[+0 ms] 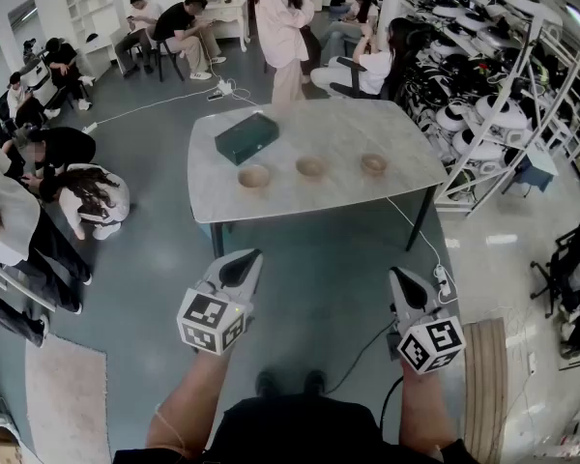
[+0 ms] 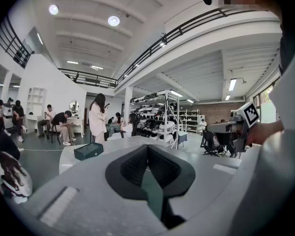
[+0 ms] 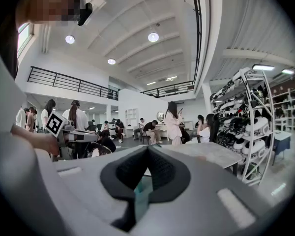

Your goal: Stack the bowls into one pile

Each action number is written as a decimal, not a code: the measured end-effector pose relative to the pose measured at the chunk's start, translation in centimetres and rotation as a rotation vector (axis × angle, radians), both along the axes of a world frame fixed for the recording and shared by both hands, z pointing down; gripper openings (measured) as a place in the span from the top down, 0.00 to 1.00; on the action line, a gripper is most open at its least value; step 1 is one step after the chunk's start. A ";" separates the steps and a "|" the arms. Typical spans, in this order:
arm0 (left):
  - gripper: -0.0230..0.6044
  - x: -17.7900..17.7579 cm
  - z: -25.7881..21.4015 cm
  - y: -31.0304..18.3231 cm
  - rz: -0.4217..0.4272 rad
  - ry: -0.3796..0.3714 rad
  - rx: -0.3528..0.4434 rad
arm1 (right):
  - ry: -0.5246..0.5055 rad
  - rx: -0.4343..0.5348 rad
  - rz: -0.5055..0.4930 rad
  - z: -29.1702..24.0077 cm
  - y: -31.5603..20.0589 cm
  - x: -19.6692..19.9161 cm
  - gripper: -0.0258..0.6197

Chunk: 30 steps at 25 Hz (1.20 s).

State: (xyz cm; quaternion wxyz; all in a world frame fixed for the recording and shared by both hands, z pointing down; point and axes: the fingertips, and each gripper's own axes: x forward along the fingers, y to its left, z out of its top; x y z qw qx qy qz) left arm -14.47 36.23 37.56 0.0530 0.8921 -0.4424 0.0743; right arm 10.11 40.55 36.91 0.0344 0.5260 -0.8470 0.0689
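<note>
The bowls (image 1: 310,166) are too small for detail; the lower edge crops both forearms (image 1: 188,404)

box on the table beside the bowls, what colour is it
The box is dark green, clearest in the head view.

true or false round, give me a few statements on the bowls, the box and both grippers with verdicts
1. The three bowls lie apart in a row on the table. True.
2. One bowl already sits inside another. False: none is stacked.
3. A dark box stands on the table near the leftmost bowl. True.
4. The left gripper holds a bowl. False: it is shut on nothing, short of the table.
5. The right gripper is wide open. False: it is shut.
</note>
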 end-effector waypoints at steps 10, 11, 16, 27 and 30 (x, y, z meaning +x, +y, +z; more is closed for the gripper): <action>0.95 5.0 0.5 -1.1 0.012 -0.012 -0.005 | -0.043 0.008 0.021 0.4 -1.7 4.9 0.96; 0.95 5.5 0.6 -1.0 0.015 -0.015 -0.006 | -0.050 0.005 0.039 0.5 -1.7 5.6 0.96; 0.95 8.6 0.7 -0.8 0.019 -0.026 -0.003 | -0.090 -0.021 0.063 1.4 -1.3 8.9 0.96; 0.95 13.9 0.6 -0.7 0.011 -0.022 0.025 | -0.084 -0.027 0.035 2.6 -0.8 13.9 0.96; 0.95 14.4 0.8 -1.8 0.003 -0.018 0.017 | -0.081 -0.037 0.022 2.8 -2.0 14.2 0.96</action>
